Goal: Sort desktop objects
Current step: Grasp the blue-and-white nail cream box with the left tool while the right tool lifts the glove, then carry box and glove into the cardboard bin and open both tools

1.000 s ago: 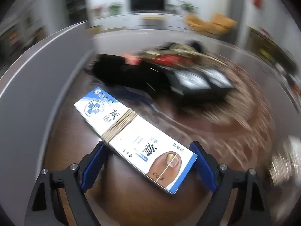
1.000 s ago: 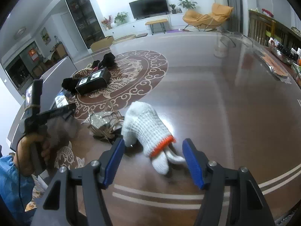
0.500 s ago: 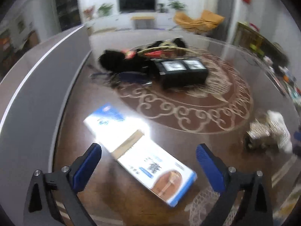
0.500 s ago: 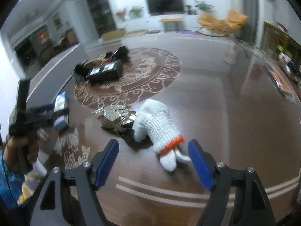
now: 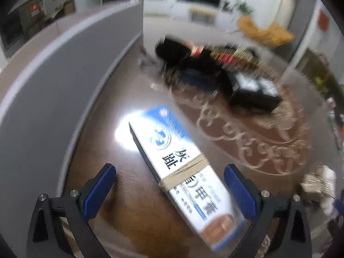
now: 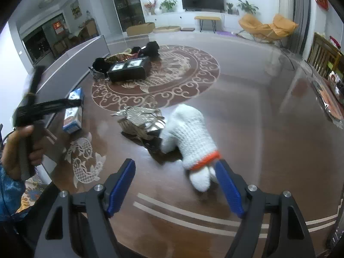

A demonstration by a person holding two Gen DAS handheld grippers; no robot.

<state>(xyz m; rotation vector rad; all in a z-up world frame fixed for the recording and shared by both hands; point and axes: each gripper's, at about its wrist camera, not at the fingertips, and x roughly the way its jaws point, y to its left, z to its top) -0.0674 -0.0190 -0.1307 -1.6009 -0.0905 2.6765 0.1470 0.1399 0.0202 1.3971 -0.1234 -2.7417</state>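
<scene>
Glossy dark-brown desk (image 6: 268, 133) with a round cream scroll medallion at centre frame and a fish motif at lower left; grey partition (image 6: 71, 64) along the left edge. Beyond, a bright living room: television (image 6: 202, 0) at top centre, potted plants beside it, orange lounge chair (image 6: 266, 26) at upper right. Left tongs (image 5: 169, 193) spread wide in the lower frame, blue pads on either side of a blue-and-white carton (image 5: 185, 167) banded with rubber bands, neither pad touching it; carton lying flat, slanting from centre frame to lower right, also seen at left of the right wrist view (image 6: 74, 111). Compared with half a second ago, carton closer and larger between the pads, printed face with the large characters now up, view more blurred. Right tongs (image 6: 175, 187) likewise spread, low in the frame, right pad just beside the cuff end of a white knit glove (image 6: 191, 133) with an orange band; glove nearer to the pads than before. Crumpled silvery wrapper (image 6: 139, 122) touching the glove's left side. Black box (image 6: 129, 69) with two white labels at upper left of the medallion, woven basket (image 6: 119, 56) just behind it among dark items; basket contents too small to tell.
</scene>
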